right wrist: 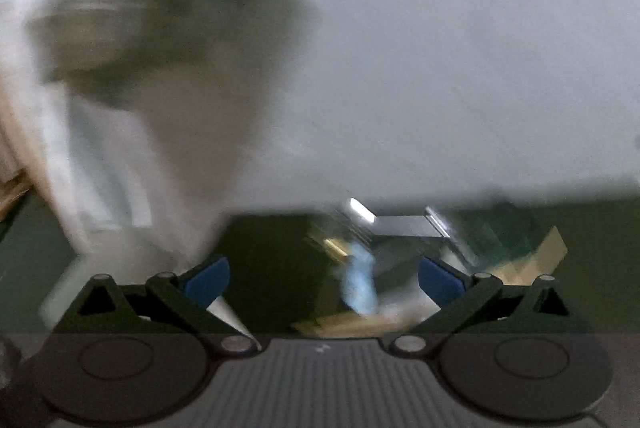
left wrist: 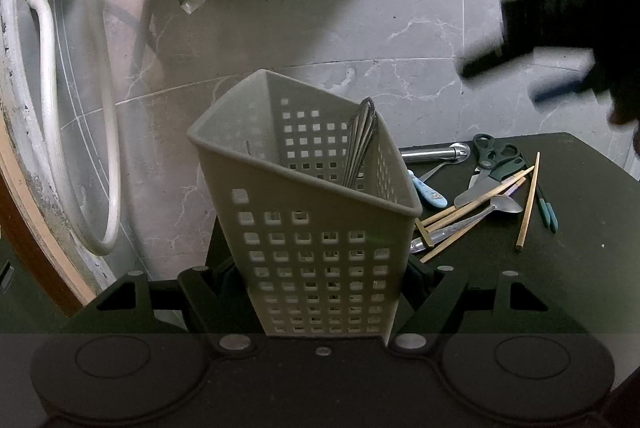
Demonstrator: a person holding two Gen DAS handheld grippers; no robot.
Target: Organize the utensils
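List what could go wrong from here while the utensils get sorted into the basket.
1. The perforated basket is tilted in the left gripper; the metal utensils inside could slide or spill.
2. The right gripper, open and blurred, heads toward the crossed pile of chopsticks, spoon and scissors; it may grab several or scatter them.

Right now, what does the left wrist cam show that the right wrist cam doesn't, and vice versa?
Left only: sharp picture of the caddy clamped in the left gripper, metal utensils standing inside it, and scissors, spoon and chopsticks on the table.

Right only: the right gripper with its blue pads wide apart, nothing between them. The rest is motion blur.

Both: the blue handle and the dark table.
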